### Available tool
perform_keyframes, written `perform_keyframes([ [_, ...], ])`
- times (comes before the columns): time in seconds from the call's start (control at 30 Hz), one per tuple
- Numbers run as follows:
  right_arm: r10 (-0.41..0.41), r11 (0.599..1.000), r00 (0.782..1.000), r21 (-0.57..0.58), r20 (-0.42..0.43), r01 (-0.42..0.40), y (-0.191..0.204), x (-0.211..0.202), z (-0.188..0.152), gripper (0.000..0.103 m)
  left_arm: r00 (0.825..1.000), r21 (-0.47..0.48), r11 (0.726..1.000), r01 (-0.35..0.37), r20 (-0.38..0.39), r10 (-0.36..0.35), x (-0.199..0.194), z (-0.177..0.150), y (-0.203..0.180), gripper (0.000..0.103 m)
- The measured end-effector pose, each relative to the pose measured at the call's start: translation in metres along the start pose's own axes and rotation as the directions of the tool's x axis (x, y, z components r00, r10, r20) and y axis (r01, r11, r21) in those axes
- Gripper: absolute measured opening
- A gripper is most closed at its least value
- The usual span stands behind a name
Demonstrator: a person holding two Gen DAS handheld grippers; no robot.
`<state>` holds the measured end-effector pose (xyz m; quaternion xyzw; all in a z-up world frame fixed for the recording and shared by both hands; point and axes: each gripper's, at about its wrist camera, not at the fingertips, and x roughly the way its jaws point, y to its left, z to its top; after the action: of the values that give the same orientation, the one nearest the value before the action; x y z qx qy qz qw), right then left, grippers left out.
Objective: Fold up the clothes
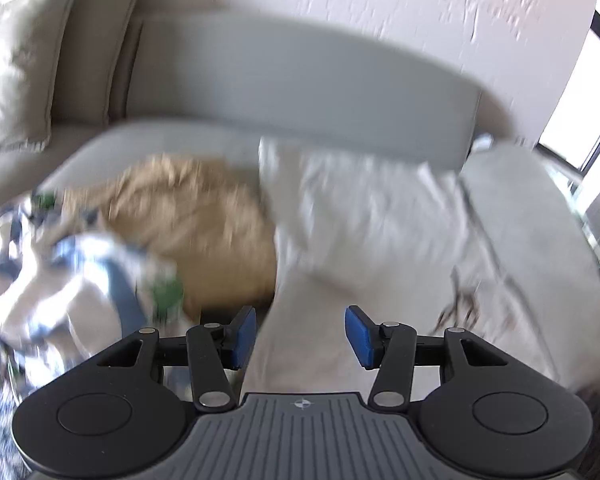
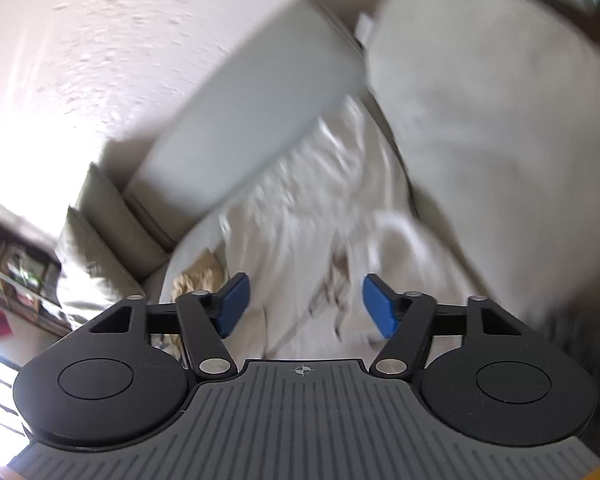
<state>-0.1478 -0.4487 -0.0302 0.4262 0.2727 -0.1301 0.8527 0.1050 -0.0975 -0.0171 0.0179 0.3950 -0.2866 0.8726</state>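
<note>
Both views are blurred by motion. In the left wrist view a pale cream garment [image 1: 364,216] lies spread on the sofa seat, a tan garment [image 1: 188,216] beside it on the left, and a white, blue and green patterned cloth [image 1: 80,276] further left. My left gripper [image 1: 300,338] hovers open above the cream garment's near edge, nothing between its blue pads [image 1: 245,334]. In the right wrist view the cream garment [image 2: 300,208] runs away from me, and the tan garment [image 2: 198,276] peeks out at the left. My right gripper [image 2: 306,306] is open and empty above it.
The clothes lie on a beige sofa [image 1: 300,76] with a grey backrest. Cushions [image 1: 16,64] lean at its left end. A big sofa cushion or armrest [image 2: 500,120] rises at the right. A shelf [image 2: 16,268] stands by the floor at far left.
</note>
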Motion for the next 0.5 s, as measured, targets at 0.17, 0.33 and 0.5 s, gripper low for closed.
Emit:
perform_keyframes([
  [0.17, 0.036, 0.996, 0.999, -0.083, 0.031, -0.034, 0.040, 0.003, 0.046, 0.069, 1.000, -0.072, 0.997, -0.021, 0.017, 0.022, 0.018, 0.054, -0.005, 0.053],
  [0.33, 0.007, 0.989, 1.000, -0.150, 0.012, -0.005, 0.067, 0.041, 0.081, 0.067, 0.998, -0.040, 0.998, -0.055, -0.012, 0.055, 0.063, 0.096, -0.013, 0.055],
  [0.5, -0.087, 0.979, 0.996, -0.182, 0.007, 0.087, 0.057, 0.113, 0.116, 0.067, 0.995, -0.025, 0.995, -0.096, -0.037, 0.095, 0.132, 0.121, -0.009, 0.054],
])
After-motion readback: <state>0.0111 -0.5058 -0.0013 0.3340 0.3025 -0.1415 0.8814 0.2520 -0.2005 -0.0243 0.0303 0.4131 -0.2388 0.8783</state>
